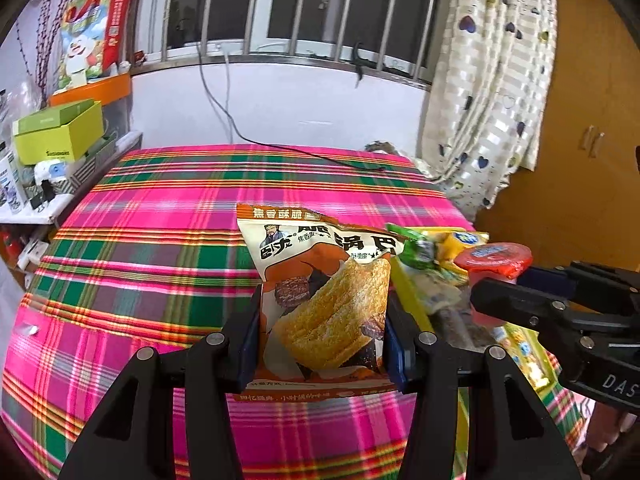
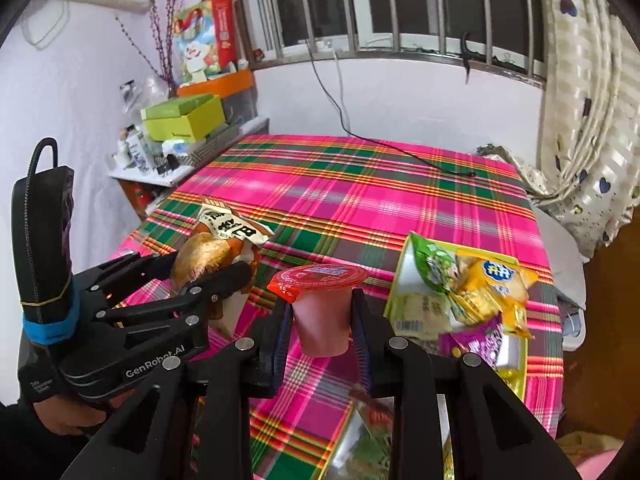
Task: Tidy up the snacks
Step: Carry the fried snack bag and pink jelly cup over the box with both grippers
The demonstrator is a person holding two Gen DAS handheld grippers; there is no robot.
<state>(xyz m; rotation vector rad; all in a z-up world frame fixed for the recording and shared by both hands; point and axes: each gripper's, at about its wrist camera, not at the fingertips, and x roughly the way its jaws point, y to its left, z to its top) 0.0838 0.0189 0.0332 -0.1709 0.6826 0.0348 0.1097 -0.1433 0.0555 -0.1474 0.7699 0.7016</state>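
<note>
A table covered in a pink, green and orange plaid cloth fills most of both views, with a white wall and a barred window behind its far edge and a heart-patterned curtain hanging past its far right corner. Beyond the left edge, a side shelf holds a lime-green box and a tall cartoon-printed carton. A black cable trails from the window down onto the far part of the cloth.

Near the right edge lies a yellow-green tray heaped with small wrapped snacks, among them a green packet, a yellow packet and a purple one.

The left gripper is clenched on a crisp bag printed with Chinese characters and a golden cracker, its blue pads pressing both sides of the lower half; the bag is held above the cloth toward the near edge, upright. The right gripper is closed on a small pink jelly cup with a red foil lid, gripping the cup's body from both sides, lid upward, over the cloth just left of the tray. The two held items sit side by side, the cup to the bag's right. A hand grasps the left gripper's handle.
</note>
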